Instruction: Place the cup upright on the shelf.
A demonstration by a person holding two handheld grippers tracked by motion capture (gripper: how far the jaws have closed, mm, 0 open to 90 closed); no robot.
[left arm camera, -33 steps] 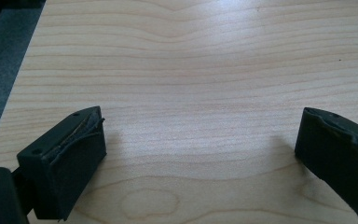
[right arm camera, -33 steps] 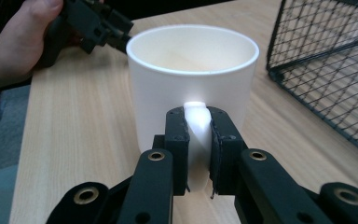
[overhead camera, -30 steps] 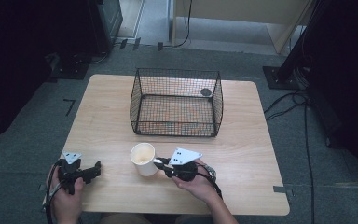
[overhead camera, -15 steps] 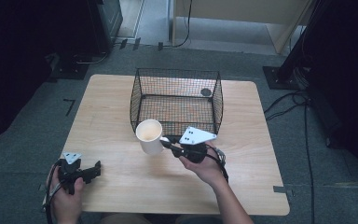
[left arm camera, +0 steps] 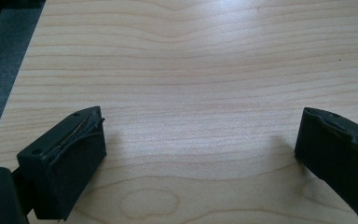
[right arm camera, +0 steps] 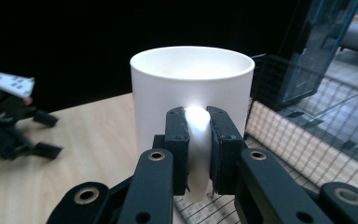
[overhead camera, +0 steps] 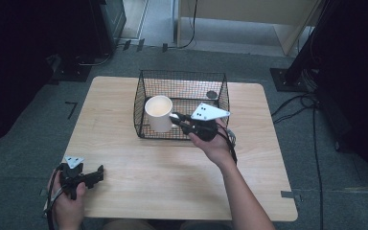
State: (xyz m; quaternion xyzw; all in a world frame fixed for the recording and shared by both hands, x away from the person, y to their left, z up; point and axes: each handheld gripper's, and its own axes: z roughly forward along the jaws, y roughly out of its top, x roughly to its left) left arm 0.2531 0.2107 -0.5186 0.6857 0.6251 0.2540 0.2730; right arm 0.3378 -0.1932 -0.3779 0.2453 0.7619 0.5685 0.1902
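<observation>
Both my tongs show: my right gripper (overhead camera: 176,120) pinches the white mug (overhead camera: 158,113) by its handle, mug at its nine o'clock, upright above the wire basket's (overhead camera: 219,98) front-left corner. My left gripper (overhead camera: 97,174) rests spread wide, empty, on the table (overhead camera: 172,177).

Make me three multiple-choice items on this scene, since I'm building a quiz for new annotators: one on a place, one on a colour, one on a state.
1. Where is the mug?
A. Lifted at the wire basket's near left corner
B. Standing on the table's near edge
C. On the floor

2. What colour is the mug?
A. Blue
B. White
C. Red

3. How does the right gripper stand?
A. Wide open, holding nothing
B. Resting flat on the table
C. Shut on the mug's handle

Answers:
1 A, the high view shows it raised by the basket's corner.
2 B, its wall is white in the right gripper view.
3 C, both jaws clamp the handle.
</observation>
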